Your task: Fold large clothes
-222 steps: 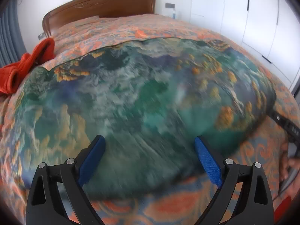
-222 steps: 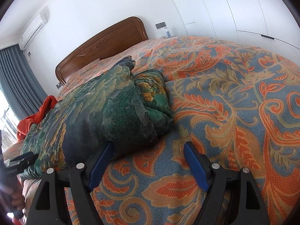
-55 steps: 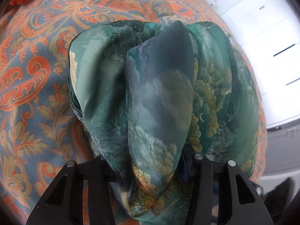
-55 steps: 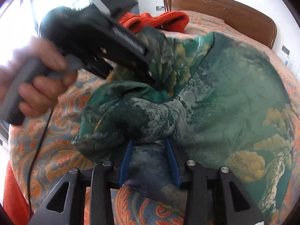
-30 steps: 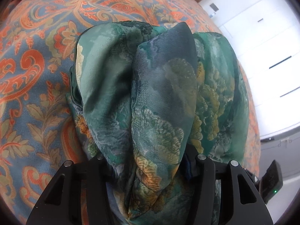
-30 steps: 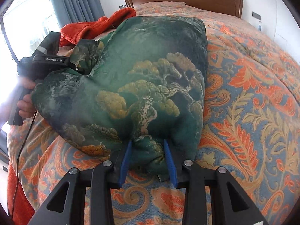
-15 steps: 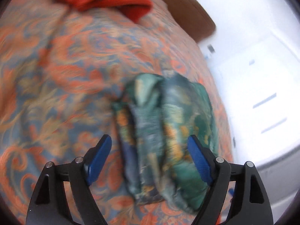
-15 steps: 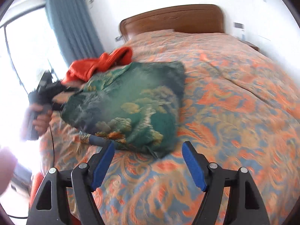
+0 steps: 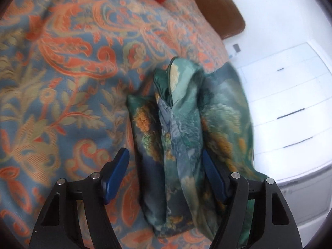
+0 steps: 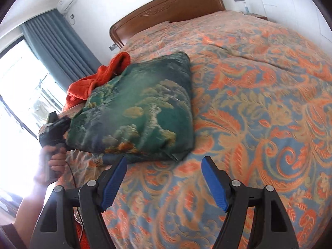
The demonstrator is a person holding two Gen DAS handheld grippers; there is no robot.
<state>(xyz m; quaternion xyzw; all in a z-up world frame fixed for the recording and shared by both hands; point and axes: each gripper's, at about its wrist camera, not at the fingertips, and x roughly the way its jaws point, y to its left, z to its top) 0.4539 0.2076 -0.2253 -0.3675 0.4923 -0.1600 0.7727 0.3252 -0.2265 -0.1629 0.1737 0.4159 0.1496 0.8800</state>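
Observation:
The folded green patterned garment [image 10: 143,112] lies in a thick bundle on the orange and blue bedspread [image 10: 259,108]. In the left wrist view the garment [image 9: 186,124] shows its stacked folded edges, end on. My left gripper [image 9: 166,174] is open, its blue fingers on either side of the bundle's near end without pinching it. It also shows at the bundle's left end in the right wrist view [image 10: 54,128], hand-held. My right gripper [image 10: 164,180] is open and empty, just in front of the bundle's near edge, over the bedspread.
A red-orange garment [image 10: 95,81] lies bunched behind the bundle, toward the curtain [image 10: 62,56] and window. The wooden headboard [image 10: 166,6] is at the far end. White wardrobe doors [image 9: 290,103] stand beyond the bed's edge.
Both grippers have let go of the green garment and opened. The bundle now rests on the bed. My right gripper has pulled back; my left has come close to the bundle's end again.

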